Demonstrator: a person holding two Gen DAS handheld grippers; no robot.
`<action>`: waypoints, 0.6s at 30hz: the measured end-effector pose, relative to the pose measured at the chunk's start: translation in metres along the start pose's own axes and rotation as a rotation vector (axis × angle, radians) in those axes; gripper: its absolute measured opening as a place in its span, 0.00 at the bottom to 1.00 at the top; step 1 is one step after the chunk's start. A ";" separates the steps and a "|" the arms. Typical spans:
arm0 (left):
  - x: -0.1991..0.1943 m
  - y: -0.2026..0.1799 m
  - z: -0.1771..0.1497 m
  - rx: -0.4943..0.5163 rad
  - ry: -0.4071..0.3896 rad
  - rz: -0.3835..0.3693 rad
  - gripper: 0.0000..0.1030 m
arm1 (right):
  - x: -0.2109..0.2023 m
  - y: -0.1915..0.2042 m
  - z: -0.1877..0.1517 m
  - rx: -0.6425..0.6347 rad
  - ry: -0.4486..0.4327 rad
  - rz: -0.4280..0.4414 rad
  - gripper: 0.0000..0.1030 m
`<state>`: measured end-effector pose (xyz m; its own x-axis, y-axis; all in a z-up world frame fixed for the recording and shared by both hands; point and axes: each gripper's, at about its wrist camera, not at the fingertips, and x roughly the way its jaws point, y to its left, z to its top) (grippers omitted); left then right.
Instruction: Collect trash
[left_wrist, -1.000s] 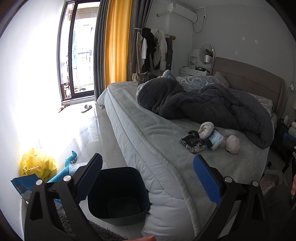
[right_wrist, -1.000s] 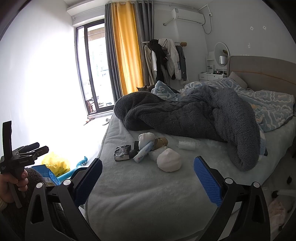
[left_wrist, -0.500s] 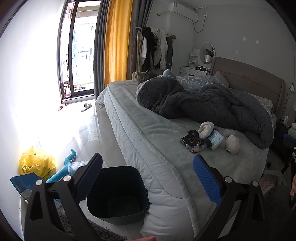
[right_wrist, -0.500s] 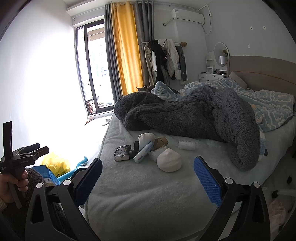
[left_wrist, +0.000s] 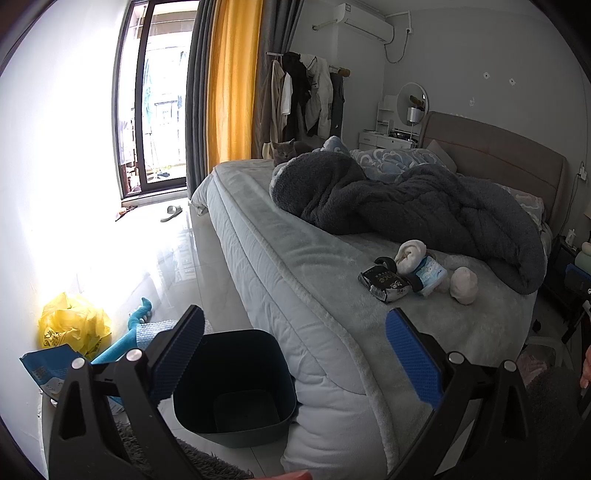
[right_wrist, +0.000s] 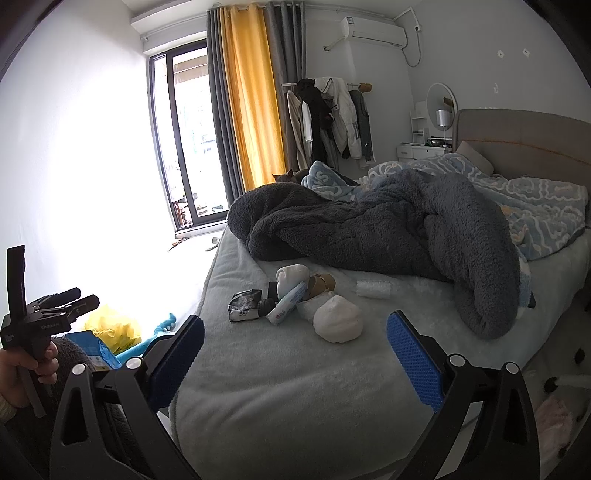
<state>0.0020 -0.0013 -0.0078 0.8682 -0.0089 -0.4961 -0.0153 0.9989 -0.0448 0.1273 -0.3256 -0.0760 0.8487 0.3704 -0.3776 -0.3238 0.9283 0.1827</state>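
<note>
Trash cluster on the grey bed (right_wrist: 295, 387), near its foot: dark snack wrapper (right_wrist: 243, 305), tissue pack (right_wrist: 288, 303), white wad (right_wrist: 337, 319), cardboard tube (right_wrist: 322, 283). I note the dark bin (left_wrist: 236, 384) on the floor against the mattress. My left gripper (left_wrist: 295, 352) and right gripper (right_wrist: 295, 356) both spread wide, empty. Grey blanket (right_wrist: 388, 229) heaped beyond.

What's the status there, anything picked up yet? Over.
Left gripper and right gripper open, jaws holding nothing. Trash pile untouched on the bed. Bin on the floor beside the bed. Nothing in the way.
</note>
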 end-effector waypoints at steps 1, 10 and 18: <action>0.000 0.000 0.000 0.000 0.000 0.000 0.97 | 0.000 0.000 0.000 0.001 0.000 0.000 0.97; -0.001 -0.001 0.001 0.002 0.002 0.000 0.97 | 0.000 0.002 0.000 0.011 0.000 0.002 0.97; 0.000 -0.001 0.002 0.003 0.003 0.000 0.97 | -0.001 0.001 0.000 0.013 0.000 0.004 0.97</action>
<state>0.0025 -0.0026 -0.0063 0.8667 -0.0092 -0.4988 -0.0137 0.9990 -0.0422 0.1266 -0.3249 -0.0753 0.8476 0.3737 -0.3768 -0.3214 0.9265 0.1958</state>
